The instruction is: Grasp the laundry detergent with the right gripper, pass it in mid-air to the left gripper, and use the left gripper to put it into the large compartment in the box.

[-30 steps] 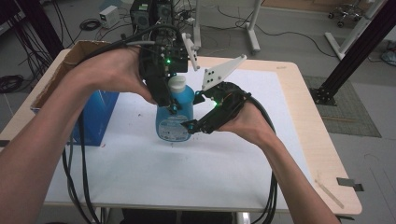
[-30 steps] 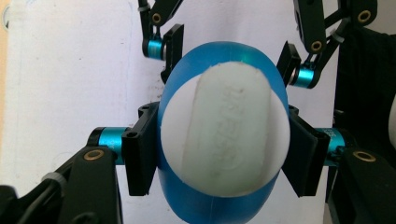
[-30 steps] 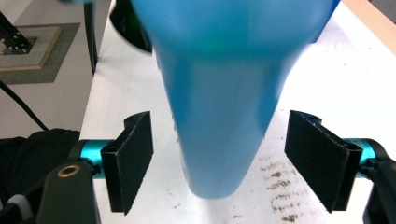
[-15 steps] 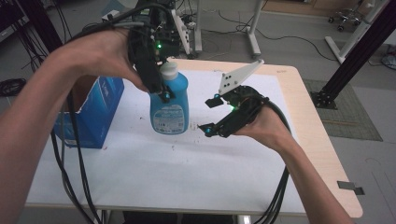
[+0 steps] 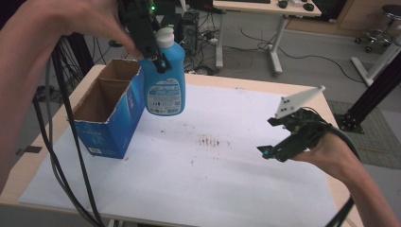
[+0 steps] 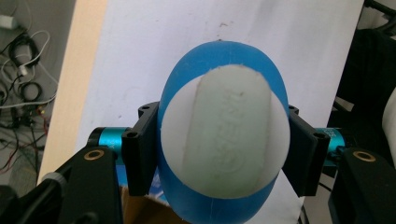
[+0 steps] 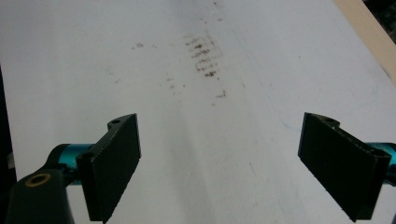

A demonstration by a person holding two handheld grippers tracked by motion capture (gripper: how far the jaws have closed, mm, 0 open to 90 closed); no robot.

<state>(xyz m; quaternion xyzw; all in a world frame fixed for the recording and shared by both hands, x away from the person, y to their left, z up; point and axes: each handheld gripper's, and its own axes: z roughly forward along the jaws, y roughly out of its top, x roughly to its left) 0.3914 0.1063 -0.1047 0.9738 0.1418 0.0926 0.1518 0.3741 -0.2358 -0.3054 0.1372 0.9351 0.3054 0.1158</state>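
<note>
Where the counter [image 5: 326,101] comes nearest, a white sheet [image 5: 213,179] covers its pale wooden top, marked by a patch of small brown specks [image 5: 213,141]. Above the sheet's right side hovers the right gripper [image 5: 279,142], its jaws spread wide with nothing between them. Farther left, an open blue cardboard box [image 5: 111,113] stands on the sheet. Just beside it, lifted off the surface, the blue bottle [image 5: 164,80] with its white cap hangs upright, clamped at the neck by the left gripper [image 5: 151,40]. Beyond the counter lies grey floor with loose cables [image 5: 257,40], a white desk frame [image 5: 274,35] and a black post [image 5: 373,82].
</note>
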